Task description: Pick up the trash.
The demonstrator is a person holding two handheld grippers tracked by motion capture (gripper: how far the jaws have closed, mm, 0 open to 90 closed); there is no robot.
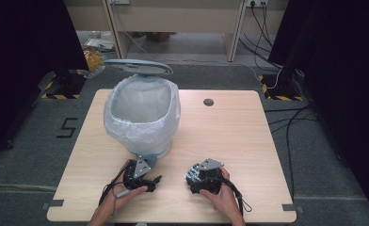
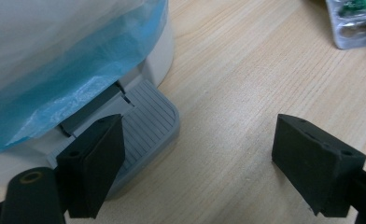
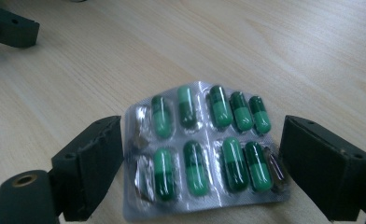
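A light wooden table (image 1: 229, 136) carries a lined pedal bin (image 1: 142, 115) at ten o'clock and a blister pack (image 3: 204, 149) at six

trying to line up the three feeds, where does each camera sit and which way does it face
High view: above the person's side, looking forward and down on the table, pedal bin, both hands and grippers.
Left gripper view: rides the left gripper, facing the bin's pedal between open jaws.
Right gripper view: rides the right gripper, jaws flanking the capsule blister pack.
Shared: the blister pack shows in both gripper views.
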